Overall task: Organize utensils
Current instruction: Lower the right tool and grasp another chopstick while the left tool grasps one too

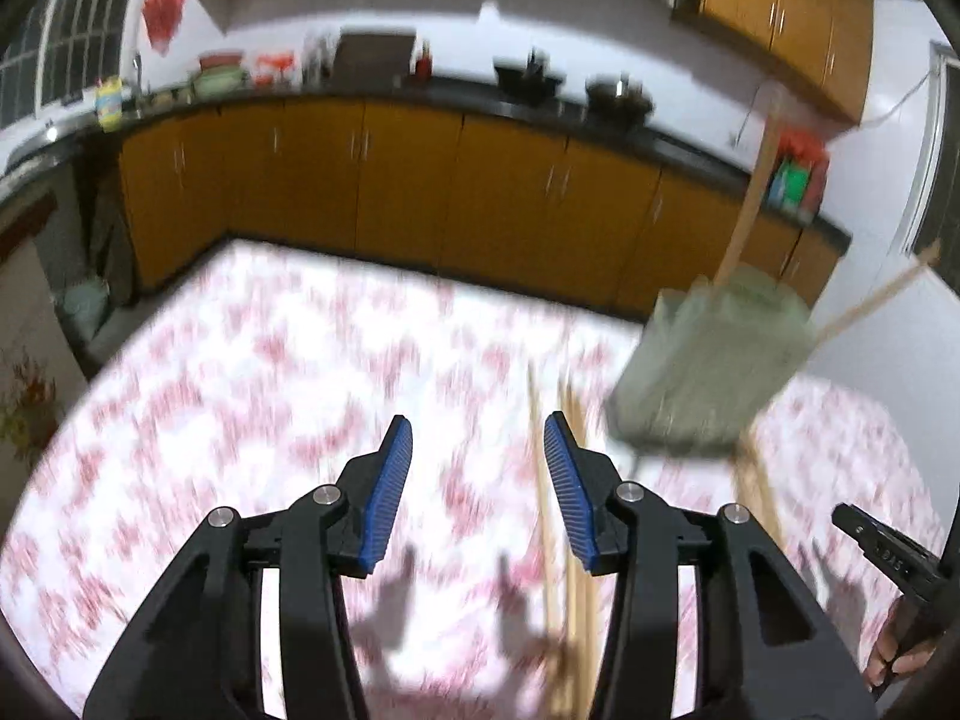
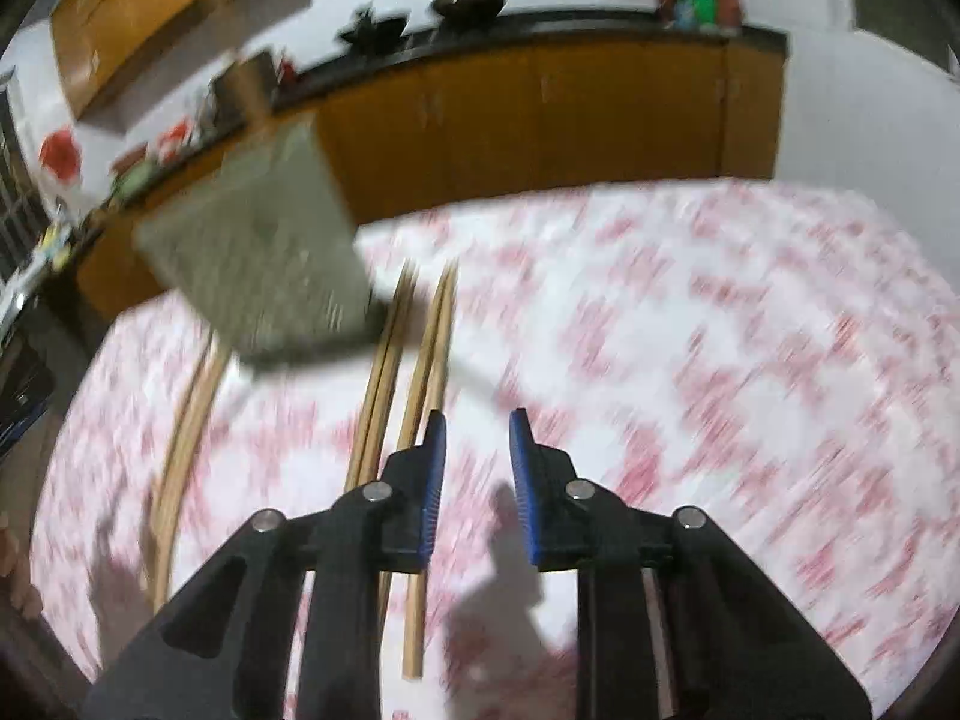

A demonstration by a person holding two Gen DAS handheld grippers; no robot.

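left tool (image 1: 478, 435): black arms | blue ribbed pads | silver screws; right tool (image 2: 477, 432): same

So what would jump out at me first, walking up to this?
Probably the table's red-and-white flowered cloth, with wooden chopsticks lying loose on it. Next, the grey-green holder standing at the table's far edge, a few chopsticks already in it. In front, the open left gripper and right gripper, blue-padded, hold nothing.
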